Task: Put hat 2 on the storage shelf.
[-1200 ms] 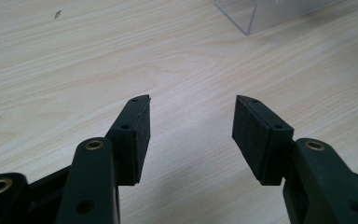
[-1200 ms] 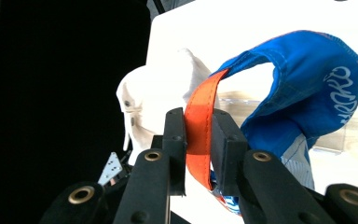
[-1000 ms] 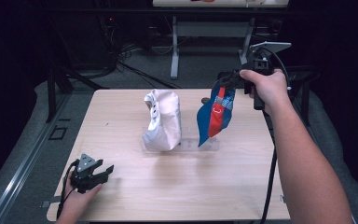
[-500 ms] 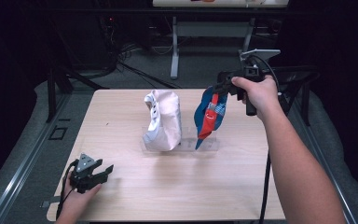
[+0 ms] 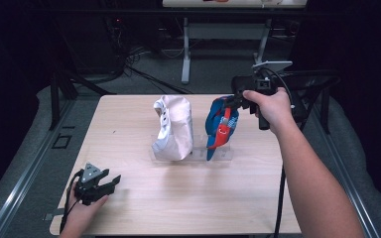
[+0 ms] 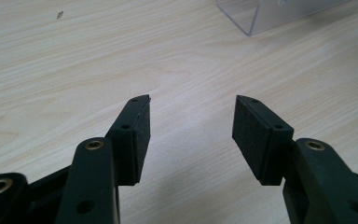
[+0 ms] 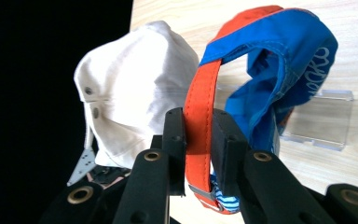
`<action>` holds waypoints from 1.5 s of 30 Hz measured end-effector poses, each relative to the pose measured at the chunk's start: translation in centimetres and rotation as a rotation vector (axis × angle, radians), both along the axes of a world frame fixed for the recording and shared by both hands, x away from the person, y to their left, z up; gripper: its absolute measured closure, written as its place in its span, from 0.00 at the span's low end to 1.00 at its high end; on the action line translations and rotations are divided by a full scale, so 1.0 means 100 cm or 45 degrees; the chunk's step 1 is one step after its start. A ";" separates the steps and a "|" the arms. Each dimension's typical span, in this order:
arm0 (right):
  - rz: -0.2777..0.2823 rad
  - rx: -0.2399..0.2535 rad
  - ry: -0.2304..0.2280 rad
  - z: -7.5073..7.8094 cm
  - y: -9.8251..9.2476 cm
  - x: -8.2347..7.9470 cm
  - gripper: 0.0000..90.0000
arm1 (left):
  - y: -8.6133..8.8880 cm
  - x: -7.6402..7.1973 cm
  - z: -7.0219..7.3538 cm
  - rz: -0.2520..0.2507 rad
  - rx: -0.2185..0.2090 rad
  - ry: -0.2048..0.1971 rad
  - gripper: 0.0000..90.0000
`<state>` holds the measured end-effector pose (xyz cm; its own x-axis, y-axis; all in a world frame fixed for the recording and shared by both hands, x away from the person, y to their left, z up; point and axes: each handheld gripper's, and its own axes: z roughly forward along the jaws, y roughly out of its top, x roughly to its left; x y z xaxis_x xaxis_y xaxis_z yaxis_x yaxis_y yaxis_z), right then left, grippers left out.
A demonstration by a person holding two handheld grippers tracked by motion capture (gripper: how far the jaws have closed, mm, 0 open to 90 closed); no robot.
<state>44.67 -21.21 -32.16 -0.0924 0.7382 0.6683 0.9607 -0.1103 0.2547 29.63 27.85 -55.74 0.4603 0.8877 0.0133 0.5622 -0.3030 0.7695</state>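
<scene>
Right claw [image 7: 198,140] has your blue cap [image 5: 222,124] pinched by its orange strap [image 7: 200,116]; next, probably ease it onto the clear stand [image 5: 223,154], right of the white cap [image 5: 173,126].

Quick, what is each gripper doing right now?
Left gripper: open, holding nothing, low over the table.
Right gripper: closed on the orange strap of the blue cap.

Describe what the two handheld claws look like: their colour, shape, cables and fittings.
Both are black with two flat-padded jaws and brass-coloured pivot bushings. The left claw and the right claw each carry a grey three-cornered plate and trail a black cable. The person's forearms are bare, with no sleeves visible.
</scene>
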 end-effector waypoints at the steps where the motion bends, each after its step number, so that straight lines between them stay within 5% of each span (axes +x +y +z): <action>1: 0.000 -0.007 -0.001 -0.001 0.000 0.000 0.86 | 0.000 0.000 0.000 0.001 -0.002 0.001 0.52; 12: -0.022 -0.081 -0.028 -0.004 -0.006 -0.006 0.77 | 0.000 0.000 0.000 0.001 0.000 0.001 0.52; 16: -0.033 -0.144 -0.073 -0.004 -0.008 -0.012 0.70 | 0.000 0.000 0.000 0.003 -0.003 0.001 0.52; 20: -0.022 -0.272 -0.125 -0.004 -0.009 -0.020 0.65 | 0.000 0.000 0.000 0.002 -0.001 0.002 0.52; 26: -0.004 -0.347 -0.168 -0.014 -0.008 -0.034 0.60 | -0.001 0.000 -0.001 0.007 -0.002 -0.005 0.52; 34: 0.028 -0.360 -0.233 -0.027 -0.006 -0.054 0.55 | 0.000 0.000 -0.001 0.009 -0.003 -0.001 0.52; 45: 0.054 -0.298 -0.359 -0.054 -0.008 -0.081 0.56 | -0.001 0.000 -0.001 0.008 -0.003 0.001 0.52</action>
